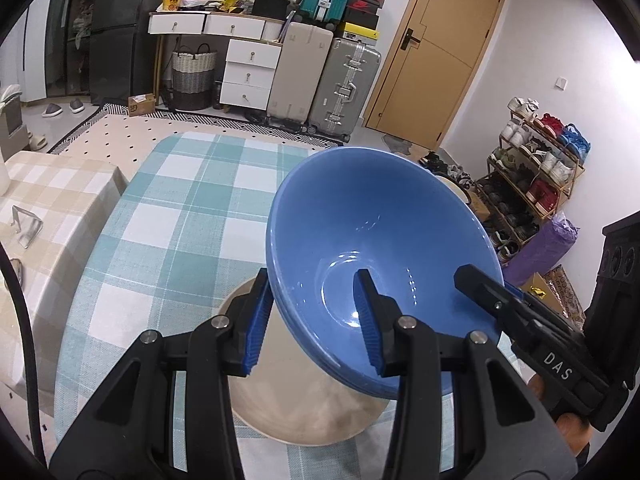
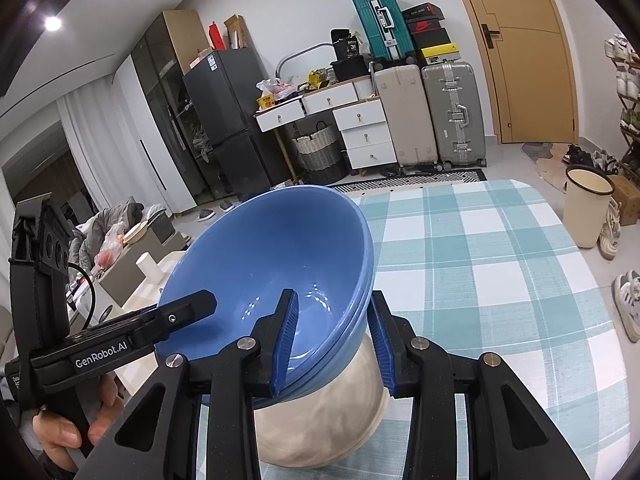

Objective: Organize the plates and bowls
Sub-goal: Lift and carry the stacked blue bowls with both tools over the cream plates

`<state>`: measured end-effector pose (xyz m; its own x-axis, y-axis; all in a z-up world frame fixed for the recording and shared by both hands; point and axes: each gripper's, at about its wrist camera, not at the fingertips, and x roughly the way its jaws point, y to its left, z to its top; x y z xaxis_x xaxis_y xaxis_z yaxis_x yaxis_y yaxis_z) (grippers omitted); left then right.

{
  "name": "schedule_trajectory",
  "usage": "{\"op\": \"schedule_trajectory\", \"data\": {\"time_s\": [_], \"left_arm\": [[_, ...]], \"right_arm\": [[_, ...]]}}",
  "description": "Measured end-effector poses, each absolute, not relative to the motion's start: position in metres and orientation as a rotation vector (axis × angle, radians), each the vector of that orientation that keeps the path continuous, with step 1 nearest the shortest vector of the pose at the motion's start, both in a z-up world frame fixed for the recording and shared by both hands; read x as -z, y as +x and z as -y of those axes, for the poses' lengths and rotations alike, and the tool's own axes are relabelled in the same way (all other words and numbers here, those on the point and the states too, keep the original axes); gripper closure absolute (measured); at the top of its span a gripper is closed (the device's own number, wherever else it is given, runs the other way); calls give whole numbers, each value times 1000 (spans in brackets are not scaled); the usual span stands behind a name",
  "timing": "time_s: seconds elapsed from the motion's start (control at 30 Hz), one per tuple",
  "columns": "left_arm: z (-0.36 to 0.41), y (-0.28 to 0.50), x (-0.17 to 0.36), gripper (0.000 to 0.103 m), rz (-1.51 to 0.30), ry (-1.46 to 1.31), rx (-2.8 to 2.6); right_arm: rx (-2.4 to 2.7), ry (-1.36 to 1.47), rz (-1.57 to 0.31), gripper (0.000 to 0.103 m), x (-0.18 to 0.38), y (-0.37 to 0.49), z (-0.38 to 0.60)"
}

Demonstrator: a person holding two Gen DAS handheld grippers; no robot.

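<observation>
We hold a stack of blue bowls [image 1: 372, 248] between our two grippers, lifted and tilted above a beige bowl [image 1: 304, 408] that sits on the table with the teal checked tablecloth [image 1: 176, 208]. The edges at the rim suggest at least two blue bowls nested together; we cannot count them for certain.

In the left wrist view, our left gripper [image 1: 316, 320] has its jaws narrowed on the stack's rim at about 7 o'clock of the bowl: one blue pad lies against the outer wall, the other inside the basin. Our right gripper [image 1: 504, 300] reaches in from 4 o'clock and clamps the opposite rim, with one black finger lying inside the bowl.

In the right wrist view, the right gripper [image 2: 336, 340] pinches the rim at about 5 o'clock of the blue bowls [image 2: 276, 256], one pad inside and one outside against the wall. The left gripper [image 2: 180, 312] enters from 8 o'clock, held by a hand [image 2: 76, 428] at the lower left edge.

The beige bowl [image 2: 324, 412] shows directly under the blue stack in both views; whether the stack touches it we cannot tell. Beyond the table, suitcases [image 1: 320, 76] stand at 12 o'clock beside a wooden door [image 1: 432, 52].
</observation>
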<state>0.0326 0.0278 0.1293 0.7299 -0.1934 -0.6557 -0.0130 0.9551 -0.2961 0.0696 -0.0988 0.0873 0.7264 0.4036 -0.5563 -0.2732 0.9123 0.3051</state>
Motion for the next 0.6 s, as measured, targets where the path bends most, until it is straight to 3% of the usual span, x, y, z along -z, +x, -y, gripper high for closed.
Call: {"op": "schedule_trajectory", "data": {"time_s": [0.6], "left_arm": [[-44, 47, -84, 65, -805, -274, 40]], "right_arm": [[-397, 201, -736, 67, -50, 86, 76]]}}
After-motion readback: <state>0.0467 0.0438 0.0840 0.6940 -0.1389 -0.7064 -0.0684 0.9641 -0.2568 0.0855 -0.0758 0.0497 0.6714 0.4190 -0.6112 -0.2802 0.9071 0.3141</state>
